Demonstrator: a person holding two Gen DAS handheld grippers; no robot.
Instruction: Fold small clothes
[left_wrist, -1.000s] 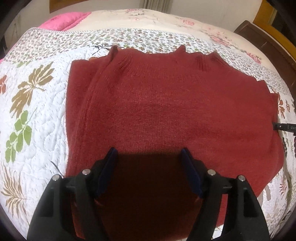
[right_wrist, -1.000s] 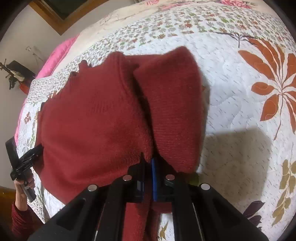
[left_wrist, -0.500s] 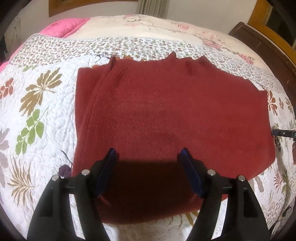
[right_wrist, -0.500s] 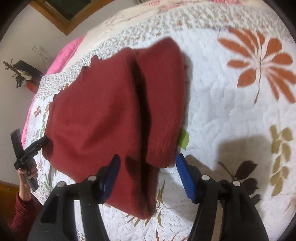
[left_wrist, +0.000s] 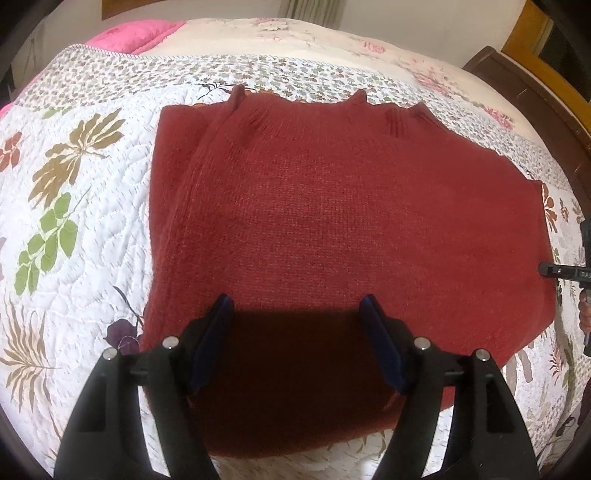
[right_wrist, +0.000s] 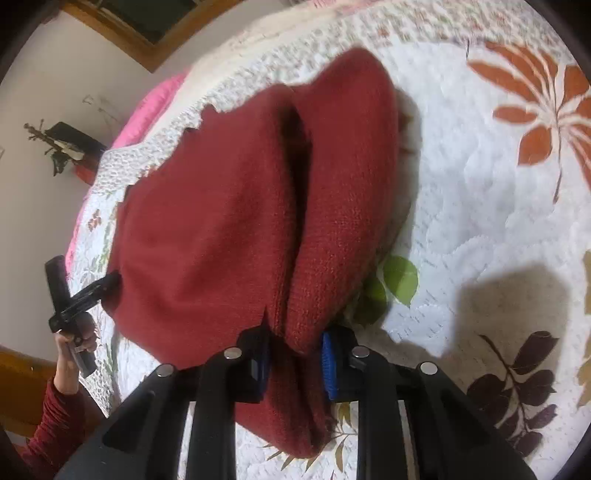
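Bed: covered by a white quilt (left_wrist: 92, 236) printed with leaf and flower motifs; a pink blanket (left_wrist: 136, 35) lies at its far corner, and a dark wooden frame (left_wrist: 517, 85) runs along one side.

Red knitted sweater (left_wrist: 351, 221): lies on the quilt, spread mostly flat, ribbed neckline toward the pink blanket. One side is folded over onto the body, leaving a deep lengthwise crease (right_wrist: 295, 177) visible from the right wrist view.

Left gripper (left_wrist: 297, 306): hovers over the near edge of the sweater, blue-padded fingers (left_wrist: 218, 332) well apart, nothing between them; its shadow falls on the knit below.

Right gripper (right_wrist: 295, 350): at the sweater's edge beside the folded side, fingers (right_wrist: 327, 358) drawn in on a bunched thickness of knit that fills the gap between them. Its black tip also shows at the sweater's far side in the left wrist view.

Person: a hand (right_wrist: 79, 332) in a dark red sleeve (right_wrist: 55, 424) grips the left gripper's handle beside the sweater's other edge.

Wall: pale, with a wooden-framed opening (right_wrist: 122, 37) beyond the pink blanket.
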